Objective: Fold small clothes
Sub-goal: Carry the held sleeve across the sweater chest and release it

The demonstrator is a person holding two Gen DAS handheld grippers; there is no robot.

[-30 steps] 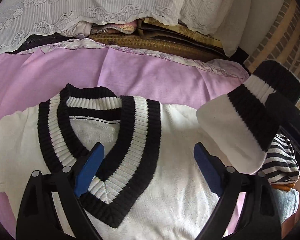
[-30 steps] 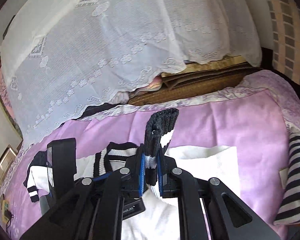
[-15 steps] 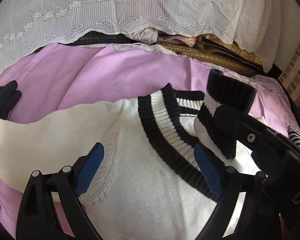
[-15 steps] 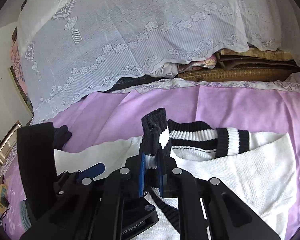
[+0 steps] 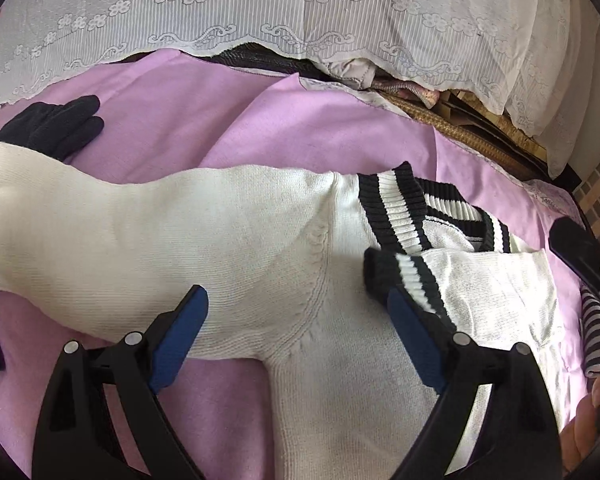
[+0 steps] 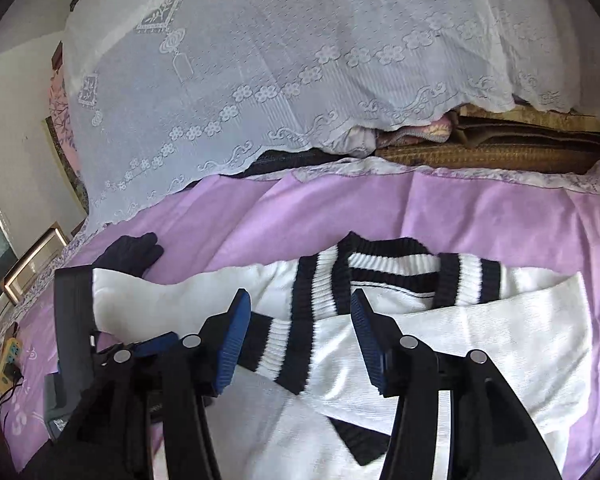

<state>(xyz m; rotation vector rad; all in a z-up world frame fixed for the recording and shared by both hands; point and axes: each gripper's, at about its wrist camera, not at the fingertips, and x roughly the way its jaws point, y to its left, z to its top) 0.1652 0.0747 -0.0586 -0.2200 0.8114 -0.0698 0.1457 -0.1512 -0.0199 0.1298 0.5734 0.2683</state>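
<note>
A white knit sweater [image 5: 228,240] with a black-and-white striped V-neck collar [image 6: 388,276] lies on the purple bedsheet [image 5: 300,128]. Its right sleeve [image 6: 460,344] is folded across the chest, with the striped cuff [image 6: 280,356] near the collar. The left sleeve [image 5: 100,224] stretches out flat to the left. My left gripper [image 5: 296,320] is open and empty over the left shoulder area. My right gripper [image 6: 300,328] is open and empty just above the folded cuff. The left gripper's body also shows in the right wrist view [image 6: 76,344].
A dark glove [image 5: 52,128] lies on the sheet by the left sleeve's end. A striped garment [image 5: 596,332] sits at the right edge. White lace cloth [image 6: 300,80] covers stacked bedding at the back. A yellow device [image 6: 8,360] lies far left.
My right gripper laid the sleeve cuff across the sweater's chest, opened and let it go. My left gripper has shifted left toward the outstretched left sleeve.
</note>
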